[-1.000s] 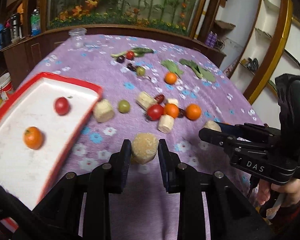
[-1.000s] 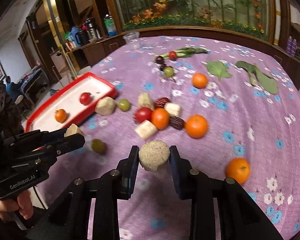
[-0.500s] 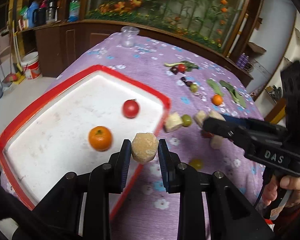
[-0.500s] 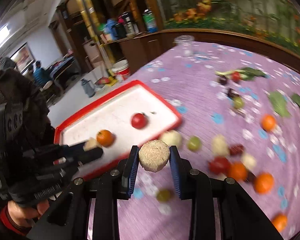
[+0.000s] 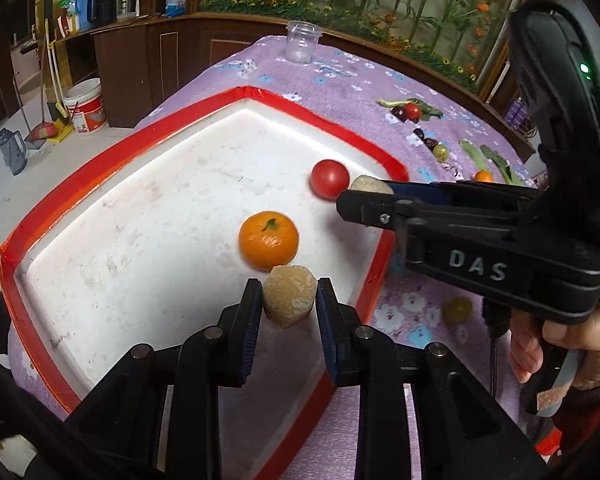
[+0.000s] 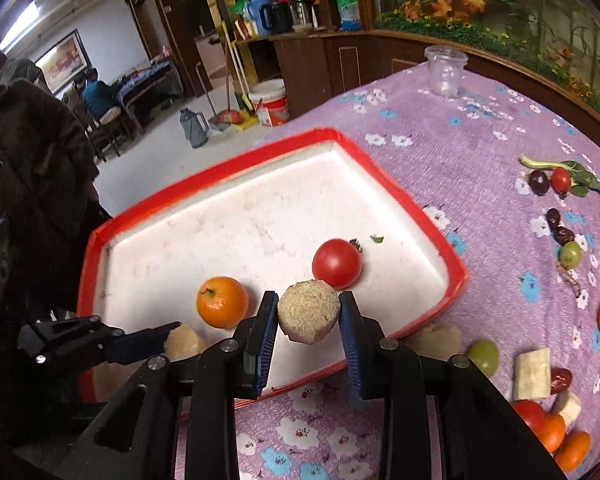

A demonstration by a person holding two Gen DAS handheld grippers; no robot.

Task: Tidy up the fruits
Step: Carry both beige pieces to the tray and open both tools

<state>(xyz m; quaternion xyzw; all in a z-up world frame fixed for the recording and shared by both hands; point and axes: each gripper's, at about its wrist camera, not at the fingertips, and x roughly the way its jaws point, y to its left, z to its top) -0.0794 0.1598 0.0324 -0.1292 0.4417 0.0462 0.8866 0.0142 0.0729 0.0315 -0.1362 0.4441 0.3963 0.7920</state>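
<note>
Currently my left gripper [image 5: 288, 306] has its fingers clamped on a pale yellowish cut fruit chunk [image 5: 289, 300], held over the white tray with the red rim [image 5: 236, 96]. At its 12 o'clock a round orange mandarin [image 5: 268, 245] lies in the tray; a red tomato [image 5: 329, 179] sits at 1 o'clock. My right gripper [image 6: 308, 318] grips a beige fibrous fruit chunk [image 6: 308, 311] above the tray's near edge. More fruit lies at 3 o'clock on the purple flowered tabletop [image 6: 480, 148].
</note>
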